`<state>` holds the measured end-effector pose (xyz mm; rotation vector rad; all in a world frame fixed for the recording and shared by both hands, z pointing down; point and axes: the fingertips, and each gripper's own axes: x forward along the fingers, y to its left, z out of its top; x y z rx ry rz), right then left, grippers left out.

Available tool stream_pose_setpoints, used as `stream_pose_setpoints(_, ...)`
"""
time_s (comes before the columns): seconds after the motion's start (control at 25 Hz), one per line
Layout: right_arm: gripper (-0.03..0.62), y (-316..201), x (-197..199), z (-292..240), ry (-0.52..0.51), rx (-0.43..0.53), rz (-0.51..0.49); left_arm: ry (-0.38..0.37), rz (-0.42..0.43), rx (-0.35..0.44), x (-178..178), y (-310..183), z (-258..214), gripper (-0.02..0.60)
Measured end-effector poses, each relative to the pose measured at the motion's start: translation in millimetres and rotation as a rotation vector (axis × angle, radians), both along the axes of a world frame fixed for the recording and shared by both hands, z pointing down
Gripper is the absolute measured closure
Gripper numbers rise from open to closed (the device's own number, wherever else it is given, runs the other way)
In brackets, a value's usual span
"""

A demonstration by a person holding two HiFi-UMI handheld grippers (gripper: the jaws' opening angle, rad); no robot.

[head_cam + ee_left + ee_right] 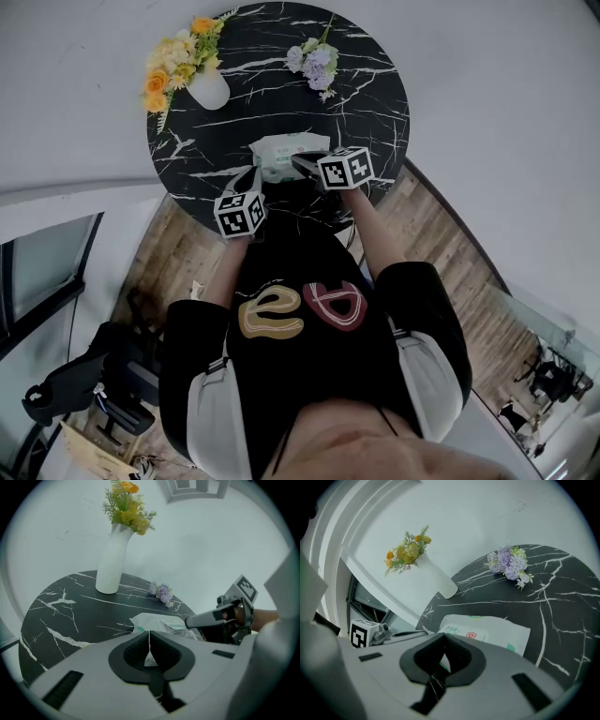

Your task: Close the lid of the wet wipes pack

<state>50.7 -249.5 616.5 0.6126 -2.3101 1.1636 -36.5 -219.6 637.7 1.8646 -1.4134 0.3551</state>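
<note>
My left hand-held gripper (149, 641) has its jaws pressed together on nothing, and my right hand-held gripper (442, 645) does too. The wet wipes pack (284, 156) lies on the black marble tabletop (375, 103), just ahead of both.

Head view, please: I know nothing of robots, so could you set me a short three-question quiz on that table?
1. True or false: the white vase stands on the floor.
2. Fill in: the loose flower bunch lying on the black table is ____ in colour.
3. Which thing lies nearest the left gripper and right gripper? A vase; B wet wipes pack; C flower bunch.
Key: 1 false; 2 purple; 3 B.
</note>
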Motion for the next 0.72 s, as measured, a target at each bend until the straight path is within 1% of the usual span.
stream_pose_setpoints(0.2, 0.582, 2.7, -2.1, 3.7, 0.004, 0.004, 0.012, 0.004, 0.012, 0.01, 4.5, 1.2, -2.8, 0.563)
stream_pose_setpoints(0.36, 0.582, 5.4, -1.0, 9.5, 0.044, 0.02, 0.009, 0.006, 0.023, 0.014, 6.0, 1.2, -2.5, 0.562)
stream_pose_setpoints(0.72, 0.582, 8.9, -2.4, 19.0, 0.094, 0.033, 0.009, 0.014, 0.028, 0.009, 8.4, 3.5, 0.5, 0.562)
